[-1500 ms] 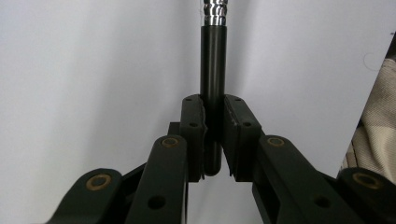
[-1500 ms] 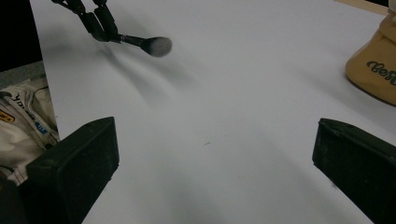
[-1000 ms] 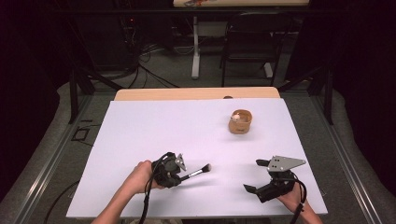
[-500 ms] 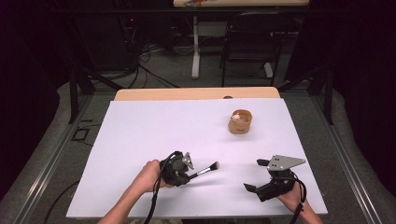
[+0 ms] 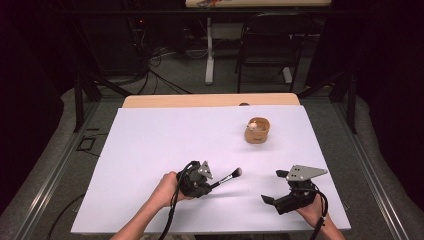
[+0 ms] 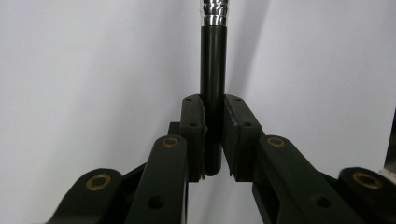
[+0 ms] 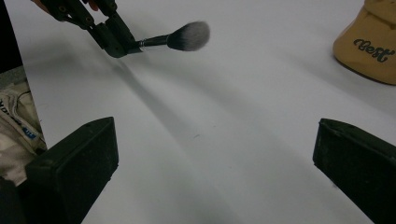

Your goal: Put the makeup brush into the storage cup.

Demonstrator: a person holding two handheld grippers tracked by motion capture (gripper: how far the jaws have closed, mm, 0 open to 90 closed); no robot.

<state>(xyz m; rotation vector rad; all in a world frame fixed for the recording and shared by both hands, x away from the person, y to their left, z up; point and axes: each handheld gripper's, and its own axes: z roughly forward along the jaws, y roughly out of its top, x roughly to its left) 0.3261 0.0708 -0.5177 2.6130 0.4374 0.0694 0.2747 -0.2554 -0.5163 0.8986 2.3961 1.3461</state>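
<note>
Jaws of the left gripper (image 5: 209, 181) are pressing together on the black handle of a slim makeup brush (image 5: 226, 178), the pads (image 6: 196, 135) squeezing the rounded butt end from both sides. In the left gripper view the glossy black cylindrical handle (image 6: 213, 70) is running straight ahead from the grip into a ribbed, shiny silver ferrule at the top edge. In the right gripper view the brush (image 7: 175, 39) is ending in a soft, rounded tuft of dark grey bristles fading to pale tips, and it is hanging above the white table surface (image 5: 165, 140), pointing from the left gripper toward the table's middle. The right gripper (image 5: 276, 189) is resting near the front right of the table, its jaws standing wide apart with nothing between them. Farther back on the right, well apart from both grippers, a small tan container with dark script lettering (image 5: 257, 131) is sitting on the sheet.
</note>
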